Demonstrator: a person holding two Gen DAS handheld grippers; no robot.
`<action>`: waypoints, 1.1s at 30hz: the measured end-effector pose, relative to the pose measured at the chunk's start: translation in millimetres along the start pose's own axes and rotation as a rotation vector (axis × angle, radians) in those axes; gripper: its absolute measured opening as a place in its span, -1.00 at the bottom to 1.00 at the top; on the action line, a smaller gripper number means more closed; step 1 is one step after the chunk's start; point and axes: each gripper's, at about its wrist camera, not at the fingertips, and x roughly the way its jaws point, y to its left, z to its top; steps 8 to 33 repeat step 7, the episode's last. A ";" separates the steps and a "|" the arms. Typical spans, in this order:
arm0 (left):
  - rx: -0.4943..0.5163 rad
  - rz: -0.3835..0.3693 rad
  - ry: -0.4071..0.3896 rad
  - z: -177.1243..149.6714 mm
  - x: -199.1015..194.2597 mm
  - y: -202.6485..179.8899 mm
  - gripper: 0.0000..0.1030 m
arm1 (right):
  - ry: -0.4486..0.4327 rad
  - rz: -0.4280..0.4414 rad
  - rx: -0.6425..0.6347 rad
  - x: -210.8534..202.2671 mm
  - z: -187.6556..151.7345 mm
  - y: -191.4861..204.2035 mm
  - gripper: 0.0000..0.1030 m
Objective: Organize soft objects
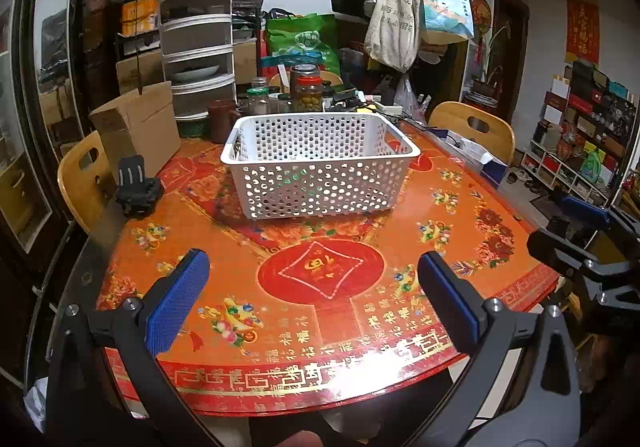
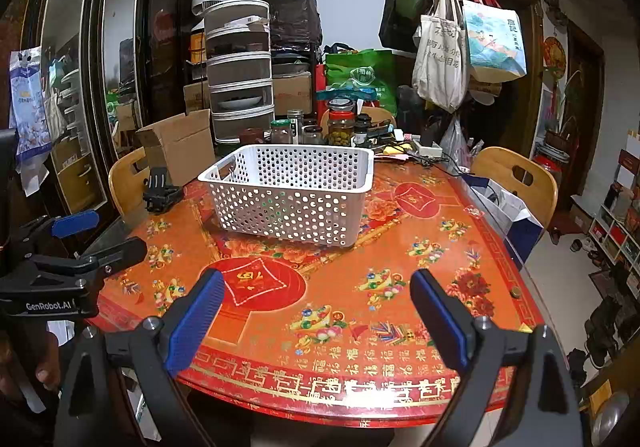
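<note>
The left hand-held gripper [image 1: 314,299] and the right hand-held gripper [image 2: 316,317] both hover over the near edge of the red-and-orange patterned bench [image 1: 460,247], jaws spread wide, gripping nothing. A white perforated plastic basket [image 1: 320,167] stands mid-bench; something greenish shows through its holes, possibly soft items, though that is unclear. Glass jars [image 1: 308,93] crowd behind it, with a cardboard box [image 1: 138,129] to the left.

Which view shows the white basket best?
The left wrist view: the basket sits larger and near centre, front wall and rim square-on. The right wrist view shows the same basket whole but smaller, turned corner-on.
</note>
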 end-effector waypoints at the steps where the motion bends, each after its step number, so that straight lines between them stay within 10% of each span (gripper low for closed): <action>1: 0.004 0.004 -0.004 -0.4 -0.5 -0.5 1.00 | 0.001 0.000 0.000 1.0 0.4 -0.5 0.82; 33: 0.017 0.010 -0.022 -1.1 -2.8 -1.8 1.00 | 0.006 0.003 0.003 3.8 -2.0 -2.0 0.82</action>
